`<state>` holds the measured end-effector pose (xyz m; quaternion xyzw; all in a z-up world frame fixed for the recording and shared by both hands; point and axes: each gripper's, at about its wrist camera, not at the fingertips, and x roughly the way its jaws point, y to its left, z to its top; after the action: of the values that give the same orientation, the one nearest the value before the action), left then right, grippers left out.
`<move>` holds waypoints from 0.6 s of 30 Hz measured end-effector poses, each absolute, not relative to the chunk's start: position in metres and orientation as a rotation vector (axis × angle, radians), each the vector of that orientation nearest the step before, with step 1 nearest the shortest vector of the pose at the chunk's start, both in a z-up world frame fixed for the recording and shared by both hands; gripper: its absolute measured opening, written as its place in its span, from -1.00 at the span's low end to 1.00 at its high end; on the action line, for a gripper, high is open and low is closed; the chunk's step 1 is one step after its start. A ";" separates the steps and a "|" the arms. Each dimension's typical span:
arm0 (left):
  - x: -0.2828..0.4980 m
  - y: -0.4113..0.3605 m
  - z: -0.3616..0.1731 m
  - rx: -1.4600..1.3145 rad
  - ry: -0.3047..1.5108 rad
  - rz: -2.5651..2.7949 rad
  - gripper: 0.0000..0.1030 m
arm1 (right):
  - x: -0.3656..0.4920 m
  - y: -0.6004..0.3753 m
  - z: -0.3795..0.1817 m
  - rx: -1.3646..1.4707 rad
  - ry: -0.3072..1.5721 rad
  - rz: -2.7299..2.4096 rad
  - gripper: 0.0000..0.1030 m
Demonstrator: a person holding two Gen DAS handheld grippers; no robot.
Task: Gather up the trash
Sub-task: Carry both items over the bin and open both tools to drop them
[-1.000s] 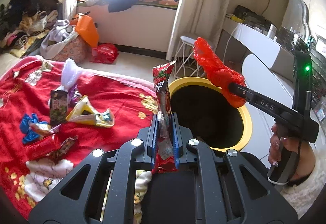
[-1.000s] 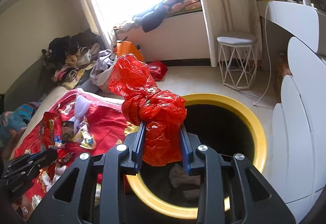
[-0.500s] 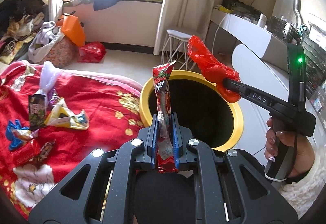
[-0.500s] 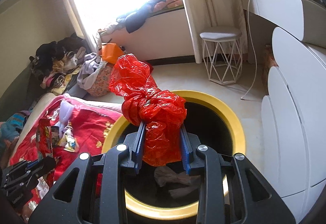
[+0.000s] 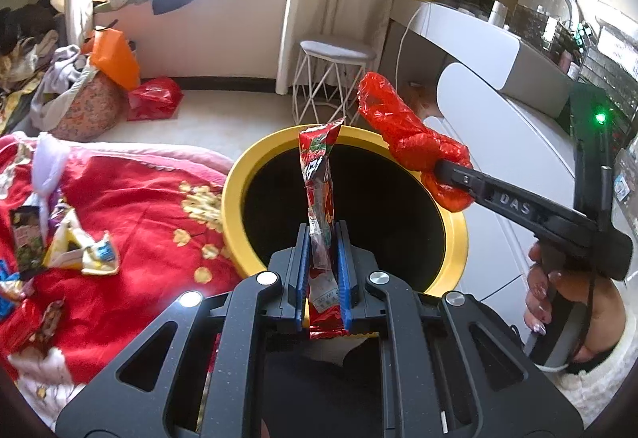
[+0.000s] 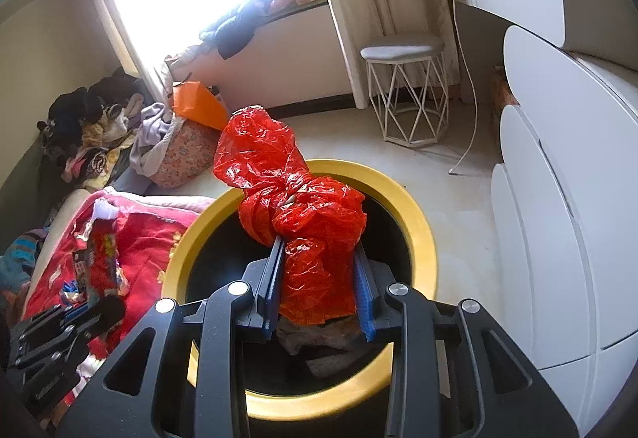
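Red crinkled plastic fills the middle of the right wrist view: a knotted red plastic bag [image 6: 297, 222] sits between the blue pads of the right gripper [image 6: 319, 290], which clamps its lower half while the upper bulge leans toward the upper left. Behind and below it is the yellow-rimmed bin [image 6: 418, 234], and only this view looks down into its dark inside, where crumpled greyish and brownish scraps [image 6: 319, 342] lie at the bottom. At the lower left of the same view the left gripper [image 6: 79, 318] shows as a dark shape over the red blanket [image 6: 147, 242].

The left wrist view shows what that one hides. The left gripper [image 5: 323, 266] is nearly closed, its blue pads pinching a tall red snack wrapper [image 5: 319, 191] that stands upright in front of the bin [image 5: 235, 199], whose inside here is plain black. At the right of the frame a hand [image 5: 566, 302] holds the handle of the right gripper [image 5: 442, 175], with the red bag [image 5: 406, 139] sticking out over the bin's far rim. On the red blanket [image 5: 139, 199] at the left lie more loose wrappers [image 5: 75, 250], still outside the bin. A white wire stool [image 5: 331, 79] stands on the floor beyond the bin in the upper middle
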<state>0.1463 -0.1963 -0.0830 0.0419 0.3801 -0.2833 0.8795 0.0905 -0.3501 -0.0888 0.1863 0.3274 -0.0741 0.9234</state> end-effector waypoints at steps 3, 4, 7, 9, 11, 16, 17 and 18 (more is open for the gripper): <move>0.153 -0.205 -0.088 0.099 0.801 -0.595 -0.83 | 0.090 -0.351 -0.090 0.392 0.680 -0.151 -0.40; 0.156 -0.207 -0.089 0.102 0.804 -0.595 -0.82 | 0.090 -0.352 -0.091 0.397 0.682 -0.149 -0.40; 0.161 -0.211 -0.091 0.100 0.810 -0.594 -0.82 | 0.091 -0.351 -0.092 0.404 0.684 -0.137 -0.40; 0.166 -0.211 -0.094 0.094 0.817 -0.589 -0.72 | 0.092 -0.352 -0.093 0.408 0.690 -0.132 -0.36; 0.170 -0.210 -0.098 0.086 0.833 -0.582 -0.39 | 0.093 -0.352 -0.094 0.414 0.693 -0.132 -0.22; 0.172 -0.196 -0.100 0.049 0.836 -0.544 0.30 | 0.094 -0.355 -0.094 0.422 0.692 -0.134 0.11; 0.170 -0.190 -0.098 0.036 0.828 -0.528 0.48 | 0.094 -0.355 -0.095 0.424 0.692 -0.136 0.12; 0.170 -0.187 -0.097 0.026 0.824 -0.522 0.51 | 0.094 -0.355 -0.095 0.424 0.691 -0.138 0.14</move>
<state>0.1697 -0.1874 -0.0966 0.0125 0.3957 -0.2509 0.8834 0.0937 -0.3545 -0.0947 0.2060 0.3356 -0.0669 0.9167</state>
